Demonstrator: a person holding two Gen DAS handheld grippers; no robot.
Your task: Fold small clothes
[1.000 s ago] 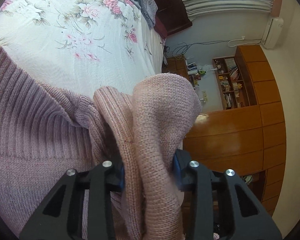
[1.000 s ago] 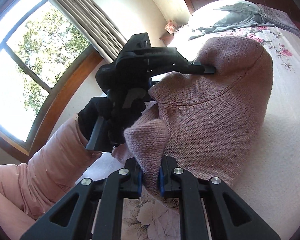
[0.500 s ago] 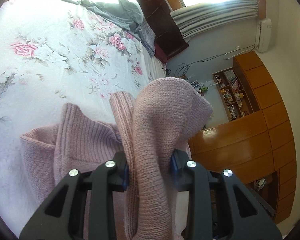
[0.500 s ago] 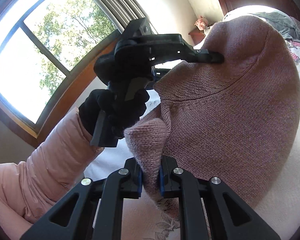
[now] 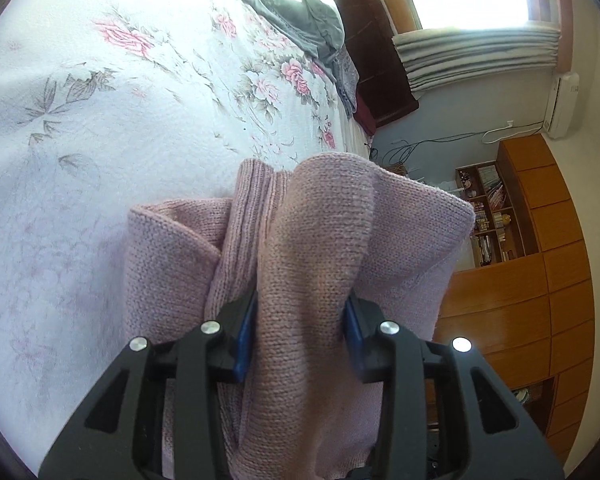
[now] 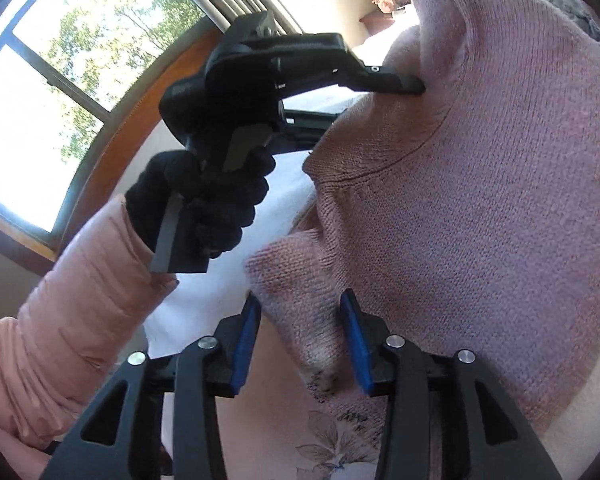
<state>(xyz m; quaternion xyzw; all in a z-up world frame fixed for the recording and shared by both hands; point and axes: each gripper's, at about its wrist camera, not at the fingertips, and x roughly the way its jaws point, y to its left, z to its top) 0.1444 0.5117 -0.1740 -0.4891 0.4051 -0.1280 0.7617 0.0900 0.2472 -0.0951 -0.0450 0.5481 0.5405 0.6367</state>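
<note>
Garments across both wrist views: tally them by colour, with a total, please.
Pink knitted sweater: 1, pinched in the left gripper, with the right gripper open around a corner of it.
Grey garment: 1 heap, crumpled at the far end of the floral bedspread; whether it is a single piece cannot be told.
Total: 2

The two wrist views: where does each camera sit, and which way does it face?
Left wrist: on the left gripper, facing the floral bedspread and wooden cabinets; only its jaws show.
Right wrist: on the right gripper, facing the window; black-gloved hand and pink sleeve show.
Shared: the pink knitted sweater.
</note>
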